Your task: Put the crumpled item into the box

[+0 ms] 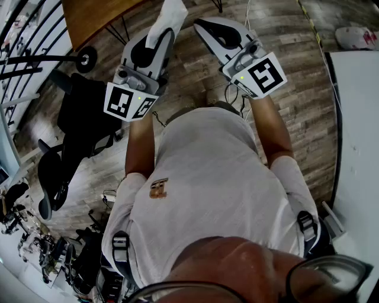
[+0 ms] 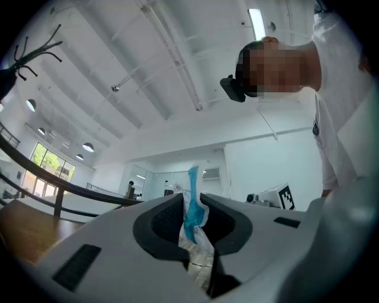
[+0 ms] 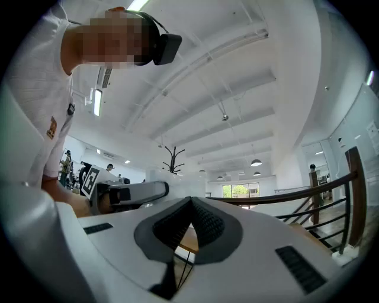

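Above the wood floor, the left tongs grip the crumpled item, raised for carrying to the unseen box; the right tongs are clenched, empty.

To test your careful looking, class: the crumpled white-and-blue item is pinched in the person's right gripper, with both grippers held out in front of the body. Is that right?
No. The crumpled item is pinched in the left gripper, not the right, as the left gripper view shows; the right gripper is shut on nothing. Both grippers are held out in front of the body.
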Available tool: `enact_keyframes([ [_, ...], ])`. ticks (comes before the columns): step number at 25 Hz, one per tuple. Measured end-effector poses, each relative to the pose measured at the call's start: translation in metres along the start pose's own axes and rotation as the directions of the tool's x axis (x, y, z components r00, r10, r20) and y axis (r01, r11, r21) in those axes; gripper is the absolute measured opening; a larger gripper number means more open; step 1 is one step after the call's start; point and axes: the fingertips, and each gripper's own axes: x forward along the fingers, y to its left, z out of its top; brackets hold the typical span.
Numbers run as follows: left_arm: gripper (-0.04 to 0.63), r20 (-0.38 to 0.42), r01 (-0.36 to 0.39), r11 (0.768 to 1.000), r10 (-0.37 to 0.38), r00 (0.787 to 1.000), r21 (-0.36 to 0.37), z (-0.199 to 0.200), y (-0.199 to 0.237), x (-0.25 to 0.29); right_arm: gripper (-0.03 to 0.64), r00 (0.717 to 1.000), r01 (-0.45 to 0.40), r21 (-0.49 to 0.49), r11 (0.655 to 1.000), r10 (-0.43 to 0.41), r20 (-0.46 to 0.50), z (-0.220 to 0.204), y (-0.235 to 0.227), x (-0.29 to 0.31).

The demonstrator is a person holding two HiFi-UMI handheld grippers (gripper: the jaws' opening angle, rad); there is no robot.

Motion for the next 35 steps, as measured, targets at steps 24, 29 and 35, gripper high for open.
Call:
enact_keyframes([
  [24, 0.077, -0.022, -0.054, 0.998, 0.054, 0.998, 0.031, -0.037, 0.002, 0.089, 0.032, 0.998, -0.059, 0.033, 0.998, 0.059, -0.008, -0.015, -0.092, -0.042],
  [29, 0.077, -0.031, -0.067, 0.997, 0.067, 0.997, 0.028, -0.048, 0.0, 0.111, 0.032, 0.998, -0.062, 0.033, 0.998, 0.062, -0.013, -0.017, -0.117, -0.052],
  [35, 0.077, -0.034, -0.065, 0.997, 0.066, 0.997, 0.029, -0.056, 0.002, 0.136, 0.032, 0.998, -0.061, 0.029, 0.998, 0.061, -0.021, -0.02, -0.142, -0.059],
])
